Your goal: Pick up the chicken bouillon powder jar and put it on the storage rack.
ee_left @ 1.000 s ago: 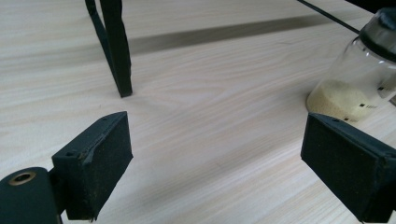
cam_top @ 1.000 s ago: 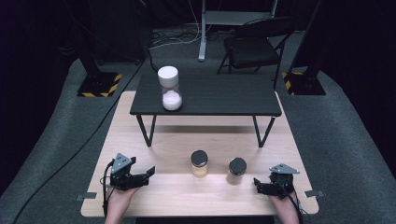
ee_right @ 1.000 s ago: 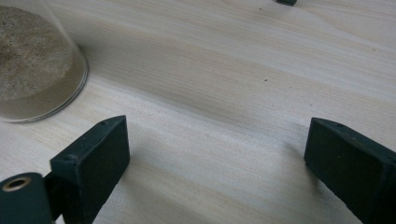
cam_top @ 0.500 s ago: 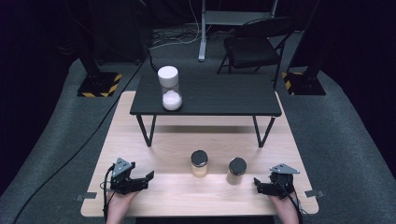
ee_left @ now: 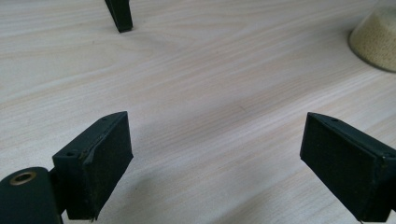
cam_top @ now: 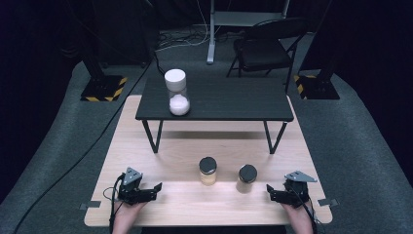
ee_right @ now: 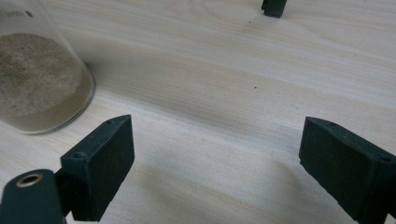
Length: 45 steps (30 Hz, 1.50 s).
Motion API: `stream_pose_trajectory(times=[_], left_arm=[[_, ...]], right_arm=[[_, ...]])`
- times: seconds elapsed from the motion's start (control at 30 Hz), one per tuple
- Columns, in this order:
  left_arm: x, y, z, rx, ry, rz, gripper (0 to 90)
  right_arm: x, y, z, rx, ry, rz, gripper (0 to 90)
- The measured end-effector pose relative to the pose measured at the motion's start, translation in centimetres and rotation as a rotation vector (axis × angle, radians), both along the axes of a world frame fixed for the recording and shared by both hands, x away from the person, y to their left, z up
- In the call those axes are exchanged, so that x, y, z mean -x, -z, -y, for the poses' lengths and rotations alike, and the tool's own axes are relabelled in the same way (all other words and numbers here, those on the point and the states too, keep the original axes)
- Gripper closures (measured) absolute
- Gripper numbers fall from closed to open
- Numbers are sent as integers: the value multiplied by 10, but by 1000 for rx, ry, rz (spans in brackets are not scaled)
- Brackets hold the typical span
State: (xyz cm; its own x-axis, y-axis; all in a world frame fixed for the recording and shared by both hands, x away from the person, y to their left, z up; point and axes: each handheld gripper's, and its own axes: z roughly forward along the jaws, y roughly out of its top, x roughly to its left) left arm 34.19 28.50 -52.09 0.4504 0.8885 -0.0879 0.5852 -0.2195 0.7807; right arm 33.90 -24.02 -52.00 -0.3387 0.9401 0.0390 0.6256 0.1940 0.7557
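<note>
Approaching the two dark-lidded jars looks like the step in hand; done well, each gripper would line its jaws up square to its nearest jar, come in level, and close low on the glass wall rather than on the lid, so the jar does not tip.

High view. Landmark: left jar (cam_top: pixel 208 171), upright on the wooden table (cam_top: pixel 195 204), pale yellow grains inside. Right jar (cam_top: pixel 247 177) stands just beside it, to its right, not touching. Left gripper (cam_top: pixel 157 189) lies well to the left of the left jar and nearer the person's edge, jaws pointing toward it. Right gripper (cam_top: pixel 269 191) lies beyond the right jar, near it, jaws pointing back toward the pair. Small black table (cam_top: pixel 229 100) stands behind the left jar, carrying a tall white-lidded jar (cam_top: pixel 176 91) of white powder.

Left gripper view. Jaws apart, nothing between them but bare wood, touching nothing. Left jar (ee_left: pixel 376 39) sits ahead and off to the right, clear of the jaws.

Right gripper view. Jaws wide apart yet have just been closing a little; nothing lies between them. Right jar (ee_right: pixel 39 79) stands just past the left-hand jaw, outside the gap, not touched.
</note>
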Motion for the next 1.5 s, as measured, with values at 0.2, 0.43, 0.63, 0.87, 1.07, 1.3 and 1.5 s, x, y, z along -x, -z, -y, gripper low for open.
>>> stream_pose_trajectory(times=[0.2, 0.43, 0.63, 0.87, 1.07, 1.3, 1.5], left_arm=[[-3, 6, -1, -17, -9, -28, 88], [-6, 8, 3, -66, -11, -40, 88], [-7, 8, 5, -91, -27, -45, 86], [-7, 8, 7, -113, -22, -43, 77], [-7, 8, 7, -115, -19, -44, 73], [-7, 8, 7, -118, -13, -46, 64], [-7, 9, 7, -117, -14, -47, 61]], right_arm=[[3, -5, 2, -15, 4, 16, 96], [6, -11, 2, -24, 6, 41, 96], [7, -17, -1, -26, 1, 58, 97], [8, -25, -1, -32, 3, 74, 96], [10, -35, -1, -37, 0, 94, 96], [12, -47, 2, -65, 0, 113, 100], [14, -55, 0, -93, -7, 123, 101]])
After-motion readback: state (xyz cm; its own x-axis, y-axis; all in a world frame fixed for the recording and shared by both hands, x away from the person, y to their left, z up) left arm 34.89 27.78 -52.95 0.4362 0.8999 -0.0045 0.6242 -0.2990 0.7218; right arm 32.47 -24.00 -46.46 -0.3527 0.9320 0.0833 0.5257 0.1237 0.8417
